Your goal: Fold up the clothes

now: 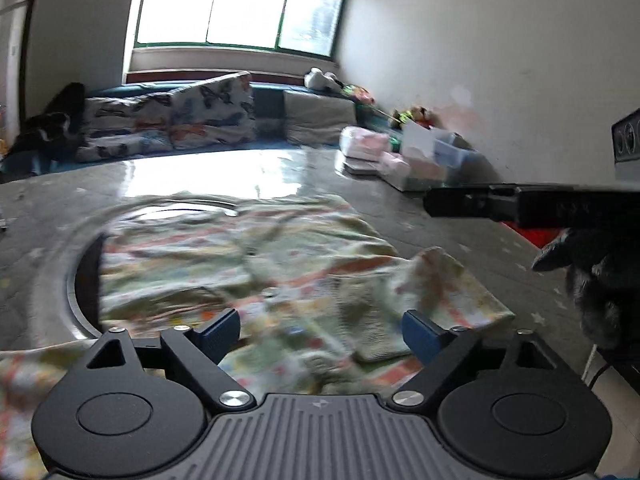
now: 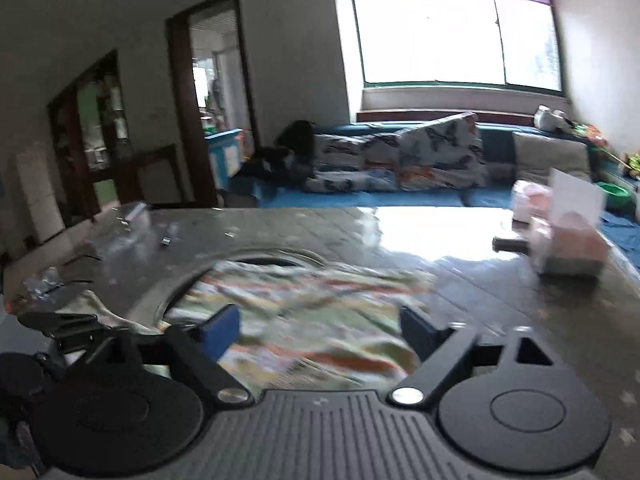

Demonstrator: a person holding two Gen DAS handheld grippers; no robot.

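The patterned garment lies crumpled on the grey tabletop, partly over a round recess at its 9 o'clock side. The left tool hovers above the cloth with its blue pads spread wide, holding nothing. The right tool is likewise spread and empty; from the left view it shows at 3 o'clock, in a dark-gloved hand

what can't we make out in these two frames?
- Garment type and print: motion blur in both wrist views; near edge hidden behind the left gripper body.
- Round recess in the table: mostly covered by the garment.
- Pink items: blurred, unidentifiable.
- Right gripper: open, empty.
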